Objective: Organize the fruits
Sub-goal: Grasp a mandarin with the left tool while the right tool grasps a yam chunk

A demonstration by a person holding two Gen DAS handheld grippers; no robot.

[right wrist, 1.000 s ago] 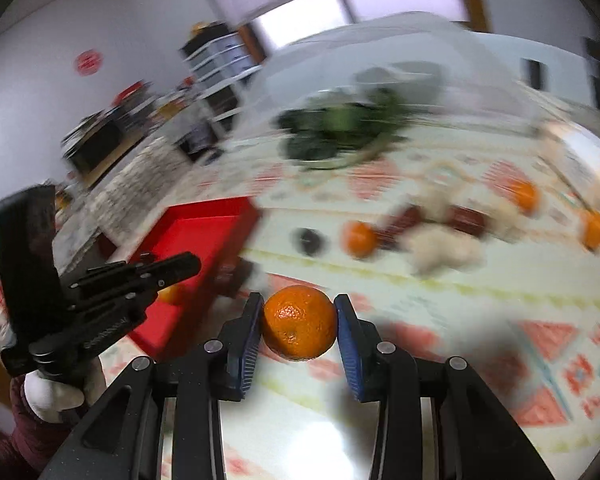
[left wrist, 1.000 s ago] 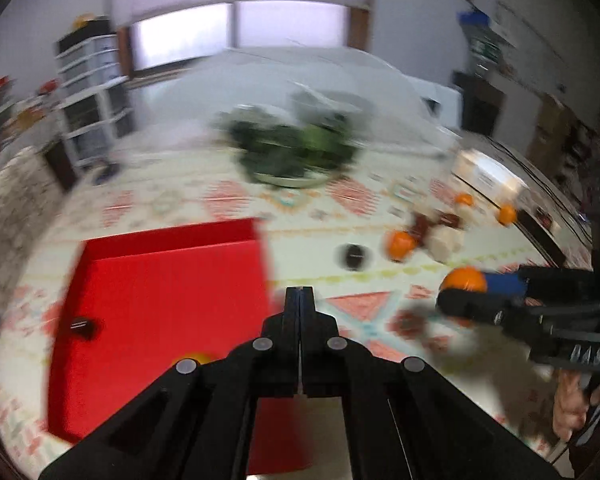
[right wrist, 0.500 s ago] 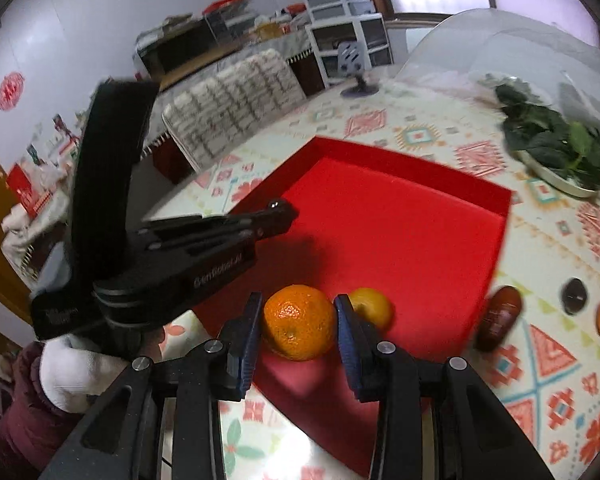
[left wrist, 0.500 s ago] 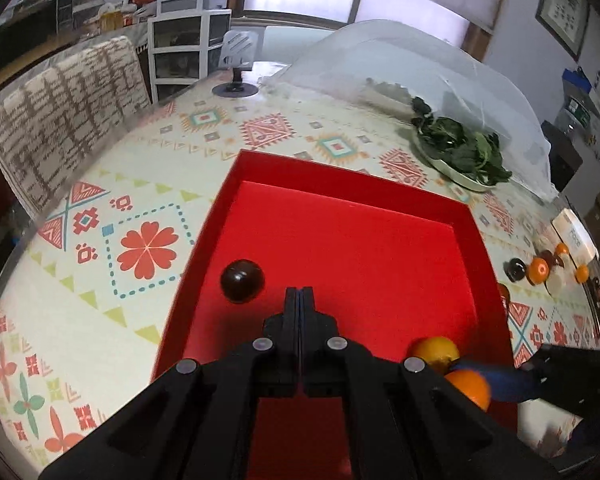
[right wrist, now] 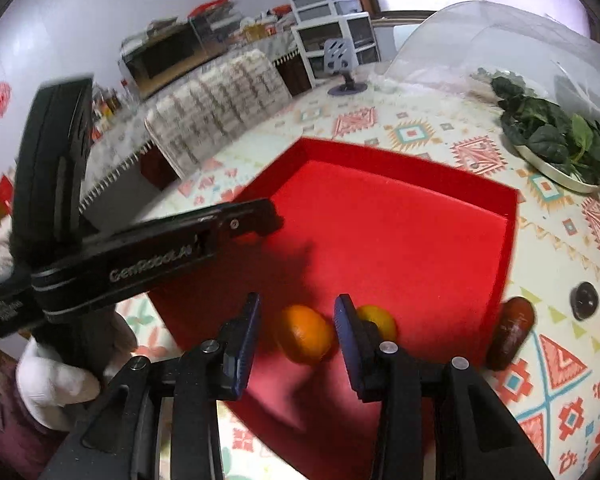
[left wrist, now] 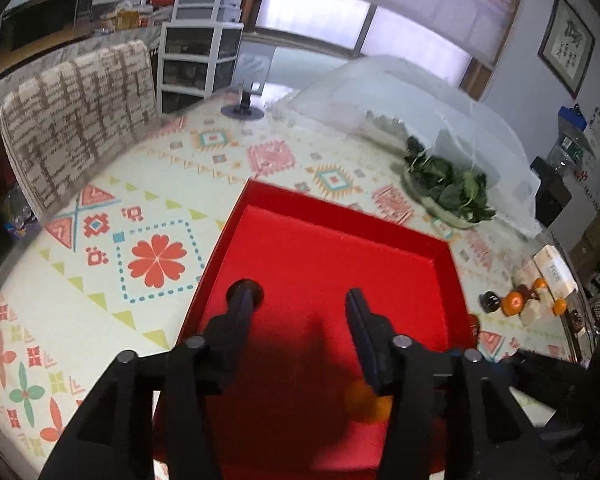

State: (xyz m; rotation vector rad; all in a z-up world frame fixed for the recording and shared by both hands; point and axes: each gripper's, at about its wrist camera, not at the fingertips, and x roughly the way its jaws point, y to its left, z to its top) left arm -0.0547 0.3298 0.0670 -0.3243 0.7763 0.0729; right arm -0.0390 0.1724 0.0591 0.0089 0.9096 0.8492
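A red tray (right wrist: 400, 160) lies on the patterned tablecloth. My right gripper (right wrist: 296, 312) hovers over its near corner with its jaws opening. An orange (right wrist: 304, 334) lies loose on the tray floor between the fingers, with a gap on its left side. Behind the right finger sits a yellow fruit (right wrist: 378, 320). My left gripper (left wrist: 300, 300) is over the tray (left wrist: 340, 208), its jaws opening with nothing between them. A dark round fruit (left wrist: 247, 289) shows just behind its left fingertip. The orange (left wrist: 364, 402) is partly hidden by its right finger.
Outside the tray's right edge lie a red-brown fruit (right wrist: 512, 334), a dark fruit (right wrist: 584, 300) and more oranges (left wrist: 514, 300). A plate of greens (left wrist: 452, 196) sits under a clear mesh cover (left wrist: 400, 100). A chair (left wrist: 80, 120) stands at the table's left edge.
Both grippers swung from the fruit pile to above the red tray. The right jaws widened and the orange dropped onto the tray floor. The left jaws went from shut to open.
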